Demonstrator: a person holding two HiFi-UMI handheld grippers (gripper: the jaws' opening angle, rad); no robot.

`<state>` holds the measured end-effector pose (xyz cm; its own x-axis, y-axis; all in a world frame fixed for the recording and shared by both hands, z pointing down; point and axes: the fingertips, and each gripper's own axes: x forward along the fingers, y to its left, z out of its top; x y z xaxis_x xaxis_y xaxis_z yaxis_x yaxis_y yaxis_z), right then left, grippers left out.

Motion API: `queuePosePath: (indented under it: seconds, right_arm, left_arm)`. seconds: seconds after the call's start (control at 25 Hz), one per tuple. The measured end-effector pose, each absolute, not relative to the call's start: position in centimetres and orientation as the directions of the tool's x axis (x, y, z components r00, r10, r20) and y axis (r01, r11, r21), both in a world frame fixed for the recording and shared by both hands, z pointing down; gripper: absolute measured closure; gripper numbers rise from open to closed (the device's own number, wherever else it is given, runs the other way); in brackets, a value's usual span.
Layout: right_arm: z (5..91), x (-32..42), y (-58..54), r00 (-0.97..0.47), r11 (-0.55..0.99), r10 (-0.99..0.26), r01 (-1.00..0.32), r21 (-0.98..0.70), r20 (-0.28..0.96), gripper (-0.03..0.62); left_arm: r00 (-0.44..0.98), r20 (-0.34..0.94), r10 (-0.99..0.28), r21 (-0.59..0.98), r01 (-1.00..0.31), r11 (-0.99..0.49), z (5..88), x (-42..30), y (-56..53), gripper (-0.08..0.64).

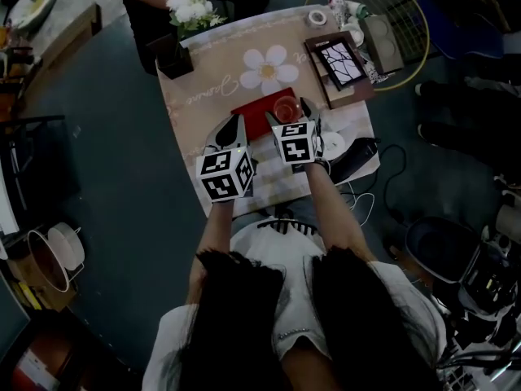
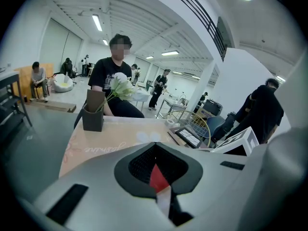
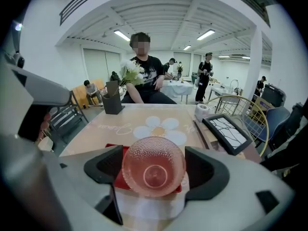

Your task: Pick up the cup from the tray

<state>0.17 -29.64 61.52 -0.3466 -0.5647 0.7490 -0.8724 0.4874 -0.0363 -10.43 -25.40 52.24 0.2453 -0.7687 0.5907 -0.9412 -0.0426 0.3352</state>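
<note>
Overhead: right gripper [image 1: 289, 112] reaches over the red tray [image 1: 254, 111], straddling the cup [image 1: 285, 107]. The left gripper [image 1: 237, 123] is parked at the tray's left edge, clear. Left gripper view: jaws together, nothing held. Right gripper view: pads [image 3: 103, 166] clamp both cup sides over the tray's near edge. Lift-ready, I'd say.

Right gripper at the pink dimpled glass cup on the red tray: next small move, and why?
Probably ease the right gripper shut on the pink dimpled glass cup before any lift. Its jaws flank the cup, centred between them, and the cup appears to sit on the flat red tray; firm contact can't be confirmed.
</note>
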Motion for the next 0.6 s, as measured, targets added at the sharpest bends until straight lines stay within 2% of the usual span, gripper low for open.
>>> queuePosePath:
  seconds: [0.32, 0.6]
  right_arm:
    - [62.2, 0.3, -29.6, -0.337, 0.509, -0.520, -0.860, -0.032, 0.785, 0.196]
    - [60.9, 0.2, -29.0, -0.355, 0.513, -0.529, -0.858, -0.043, 0.771, 0.198]
  left_arm:
    - [0.233, 0.593, -0.771, 0.331, -0.943, -0.031, 52.4, -10.4, -25.7, 0.554]
    - [0.226, 0.590, -0.775, 0.323, -0.946, -0.031, 52.2, -10.6, -25.5, 0.554]
